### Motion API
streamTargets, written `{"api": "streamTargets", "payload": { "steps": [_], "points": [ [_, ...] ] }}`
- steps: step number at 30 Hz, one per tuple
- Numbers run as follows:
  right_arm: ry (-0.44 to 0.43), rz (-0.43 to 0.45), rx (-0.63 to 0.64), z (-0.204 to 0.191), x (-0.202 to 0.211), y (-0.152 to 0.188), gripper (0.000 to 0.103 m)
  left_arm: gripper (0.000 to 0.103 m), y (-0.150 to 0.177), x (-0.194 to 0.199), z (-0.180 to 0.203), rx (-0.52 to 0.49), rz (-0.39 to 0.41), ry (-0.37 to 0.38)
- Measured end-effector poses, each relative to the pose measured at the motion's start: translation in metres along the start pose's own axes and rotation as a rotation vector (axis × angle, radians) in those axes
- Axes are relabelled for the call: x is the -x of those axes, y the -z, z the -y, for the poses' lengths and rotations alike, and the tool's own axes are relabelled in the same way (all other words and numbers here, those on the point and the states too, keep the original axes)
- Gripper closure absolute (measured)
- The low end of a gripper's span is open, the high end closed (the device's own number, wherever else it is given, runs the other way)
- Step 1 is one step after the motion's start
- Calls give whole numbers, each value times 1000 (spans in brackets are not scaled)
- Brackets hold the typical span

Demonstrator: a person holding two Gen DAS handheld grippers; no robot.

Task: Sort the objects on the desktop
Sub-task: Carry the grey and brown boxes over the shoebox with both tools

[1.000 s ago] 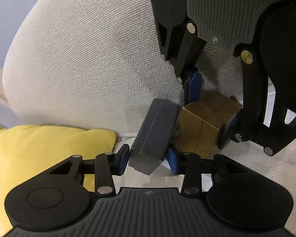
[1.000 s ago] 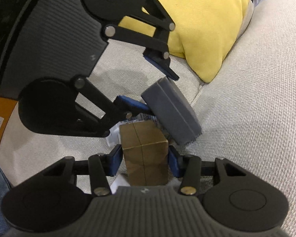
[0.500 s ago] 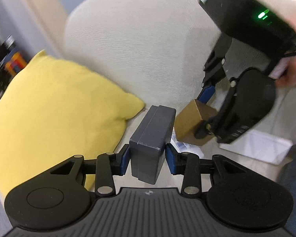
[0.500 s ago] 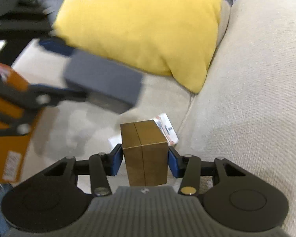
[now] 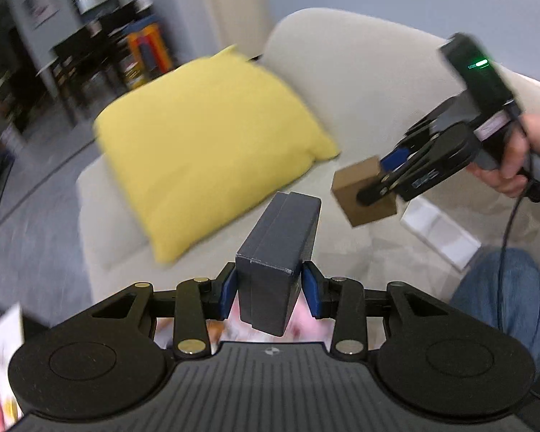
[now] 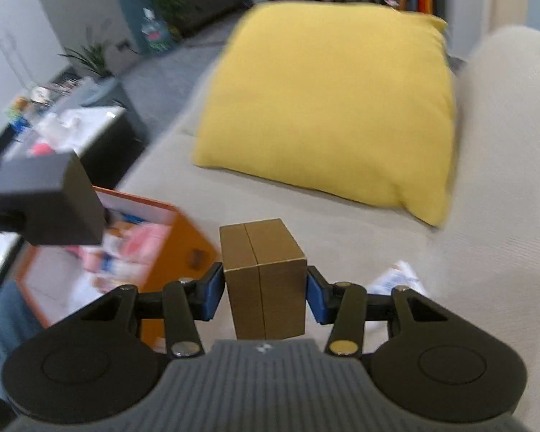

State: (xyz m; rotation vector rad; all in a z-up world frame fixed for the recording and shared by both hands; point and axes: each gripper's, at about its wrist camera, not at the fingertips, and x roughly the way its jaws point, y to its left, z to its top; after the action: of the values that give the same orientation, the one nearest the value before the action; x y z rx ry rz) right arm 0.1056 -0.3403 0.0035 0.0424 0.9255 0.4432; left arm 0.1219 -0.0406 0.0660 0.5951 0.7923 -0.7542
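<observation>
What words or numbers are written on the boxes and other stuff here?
None can be read.
Grey box: no print visible.
Brown box: no print visible.
Orange box: pictures and print, too blurred.
White paper on the sofa: print too small and blurred.
Right gripper: small label on its side, too small.

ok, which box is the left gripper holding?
The dark grey box, clamped in the left gripper. The brown box is in the right gripper.

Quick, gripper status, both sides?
Left gripper: closed on the dark grey box.
Right gripper: closed on the brown cardboard box.
</observation>
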Motion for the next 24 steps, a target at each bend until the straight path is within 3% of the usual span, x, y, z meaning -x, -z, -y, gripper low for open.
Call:
{"api": "streamTargets", "payload": {
  "steps": [6, 12, 17, 24],
  "points": [
    [-184, 59, 34, -84, 17, 1, 53, 59, 55, 57, -44, 117, -77, -47],
    [-289, -10, 93, -163, -29, 3, 53, 59, 122, 64, -77, 228, -244, -54],
    [-275, -115, 116, -201, -97, 3, 53, 59, 142, 41, -104, 303, -330, -33],
    [-253, -270, 82, -213, -179, 11, 53, 60, 152, 7, -126, 343, -421, -23]
  ]
}}
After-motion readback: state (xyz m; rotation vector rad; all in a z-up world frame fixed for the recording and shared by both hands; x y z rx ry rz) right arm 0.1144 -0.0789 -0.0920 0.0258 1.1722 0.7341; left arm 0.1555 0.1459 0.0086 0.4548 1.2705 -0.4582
